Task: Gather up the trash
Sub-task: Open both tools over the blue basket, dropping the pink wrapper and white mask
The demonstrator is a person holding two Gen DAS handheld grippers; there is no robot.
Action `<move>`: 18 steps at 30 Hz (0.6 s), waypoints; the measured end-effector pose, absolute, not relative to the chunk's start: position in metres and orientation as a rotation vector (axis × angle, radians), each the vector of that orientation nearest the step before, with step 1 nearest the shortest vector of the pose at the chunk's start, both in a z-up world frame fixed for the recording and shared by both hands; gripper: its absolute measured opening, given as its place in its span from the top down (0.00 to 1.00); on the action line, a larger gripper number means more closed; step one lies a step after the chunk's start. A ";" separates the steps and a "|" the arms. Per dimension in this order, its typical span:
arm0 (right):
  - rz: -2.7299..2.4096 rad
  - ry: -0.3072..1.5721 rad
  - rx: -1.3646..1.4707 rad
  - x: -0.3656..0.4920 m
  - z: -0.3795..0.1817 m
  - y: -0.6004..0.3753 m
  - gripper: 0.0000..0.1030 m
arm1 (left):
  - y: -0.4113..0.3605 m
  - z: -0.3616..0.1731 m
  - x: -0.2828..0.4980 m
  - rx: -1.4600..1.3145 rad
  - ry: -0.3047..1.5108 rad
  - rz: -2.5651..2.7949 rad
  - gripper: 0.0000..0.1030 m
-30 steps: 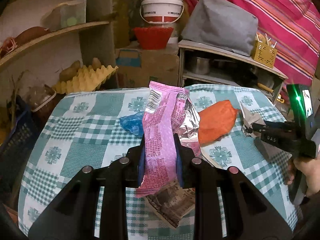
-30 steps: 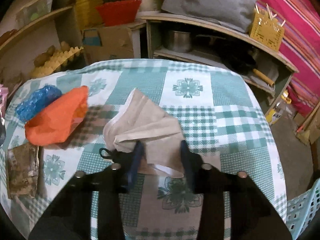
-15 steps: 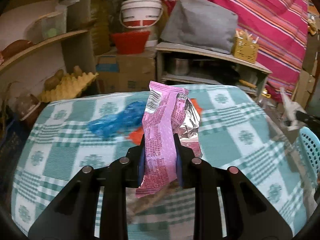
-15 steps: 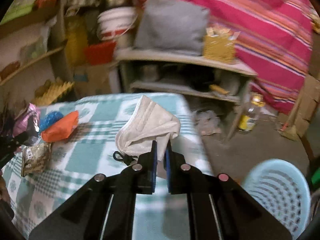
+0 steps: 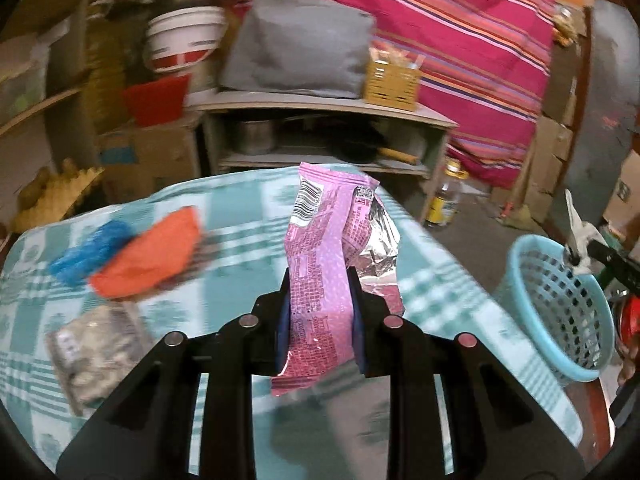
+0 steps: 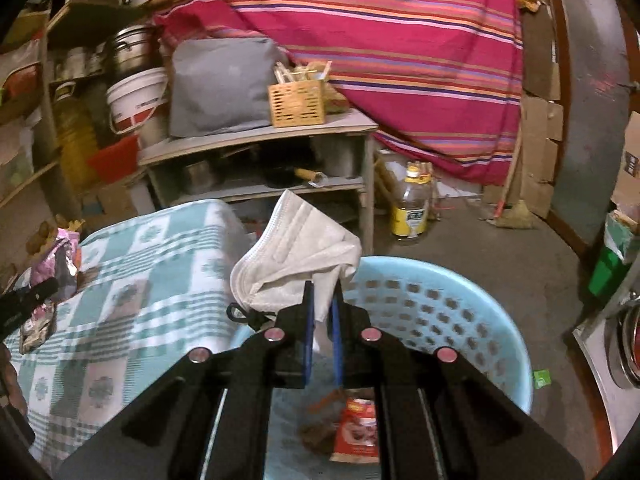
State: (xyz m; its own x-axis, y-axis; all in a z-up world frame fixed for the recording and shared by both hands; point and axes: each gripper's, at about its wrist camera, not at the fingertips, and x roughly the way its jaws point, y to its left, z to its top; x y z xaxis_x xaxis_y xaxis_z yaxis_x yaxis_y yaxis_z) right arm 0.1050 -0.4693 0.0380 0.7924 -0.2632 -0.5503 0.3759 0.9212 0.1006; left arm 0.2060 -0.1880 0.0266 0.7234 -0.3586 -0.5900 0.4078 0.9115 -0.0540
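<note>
Right gripper [image 6: 320,320] clenched on soft, light mask [image 6: 298,252] above basket [image 6: 460,280]; left gripper [image 5: 320,312] grasping crinkly wrapper [image 5: 324,264] mid-length.

The left gripper [image 5: 320,320] is a matte black plastic frame of two forked arms, with four round silver screw heads across them and blue pads inside its fingers. The right gripper [image 6: 322,330] has the same build.

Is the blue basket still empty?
No: in the right wrist view a red wrapper and some brown scraps already lie at the bottom of the blue basket.
</note>
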 end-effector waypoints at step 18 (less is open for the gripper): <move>-0.421 0.564 0.334 0.056 0.018 -0.558 0.92 | -0.380 -0.008 0.130 0.247 0.643 -0.706 0.76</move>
State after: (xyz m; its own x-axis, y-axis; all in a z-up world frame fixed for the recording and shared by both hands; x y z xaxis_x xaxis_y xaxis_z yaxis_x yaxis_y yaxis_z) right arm 0.0560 -0.5576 0.0183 0.7646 -0.2897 -0.5758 0.4688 0.8630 0.1882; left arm 0.1300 -0.3795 -0.0078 0.5796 -0.5240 -0.6240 0.6705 0.7419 -0.0002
